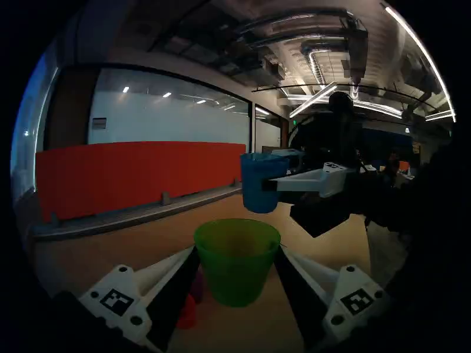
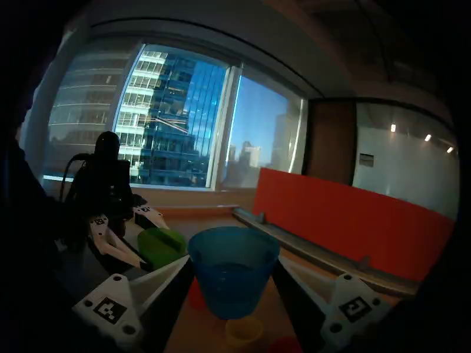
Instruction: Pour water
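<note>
In the left gripper view my left gripper (image 1: 237, 265) is shut on a green cup (image 1: 237, 259), held upright above the wooden table (image 1: 147, 247). Beyond it and higher, the right gripper (image 1: 268, 184) holds a blue cup (image 1: 260, 181), upright, to the upper right of the green one. In the right gripper view my right gripper (image 2: 234, 276) is shut on the blue cup (image 2: 233, 269), which has water in its bottom. To the left and lower, the green cup (image 2: 161, 246) sits between the left gripper's white fingers (image 2: 115, 242).
Small red and purple objects (image 1: 191, 300) lie on the table under the green cup. A yellow cup (image 2: 244, 332) and red pieces (image 2: 196, 297) sit below the blue cup. A red partition (image 1: 135, 173) with a grey rail lines the table's far edge. Windows stand behind.
</note>
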A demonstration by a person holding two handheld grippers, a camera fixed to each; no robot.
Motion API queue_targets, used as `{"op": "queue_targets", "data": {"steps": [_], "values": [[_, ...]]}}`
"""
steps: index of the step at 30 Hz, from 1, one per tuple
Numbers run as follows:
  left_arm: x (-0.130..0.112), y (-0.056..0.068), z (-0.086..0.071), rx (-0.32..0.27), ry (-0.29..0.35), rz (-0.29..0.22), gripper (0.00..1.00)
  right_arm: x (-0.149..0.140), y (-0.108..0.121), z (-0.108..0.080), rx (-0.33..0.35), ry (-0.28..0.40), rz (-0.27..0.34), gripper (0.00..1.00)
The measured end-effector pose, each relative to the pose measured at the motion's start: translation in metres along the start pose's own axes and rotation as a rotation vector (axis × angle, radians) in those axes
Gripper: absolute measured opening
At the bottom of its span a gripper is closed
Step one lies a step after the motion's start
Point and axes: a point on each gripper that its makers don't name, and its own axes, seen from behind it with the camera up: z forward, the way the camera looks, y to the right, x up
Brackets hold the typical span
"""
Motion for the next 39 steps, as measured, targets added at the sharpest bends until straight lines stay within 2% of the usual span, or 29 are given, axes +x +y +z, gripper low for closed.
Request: {"op": "queue_targets", "data": {"steps": [8,17,39], "values": [[-0.007,0.000,0.006,-0.004,-0.010,0.002,0.86,0.006,0.001,0.010,0.011,-0.001,-0.035,0.89],[-0.002,0.004,0.010,-0.016,0.002,0.001,0.86,0.016,0.004,0.016,0.012,-0.002,-0.064,0.89],[-0.006,0.011,0.021,-0.030,-0.014,0.013,0.86,0.019,0.017,0.011,-0.012,-0.002,-0.116,0.89]]}}
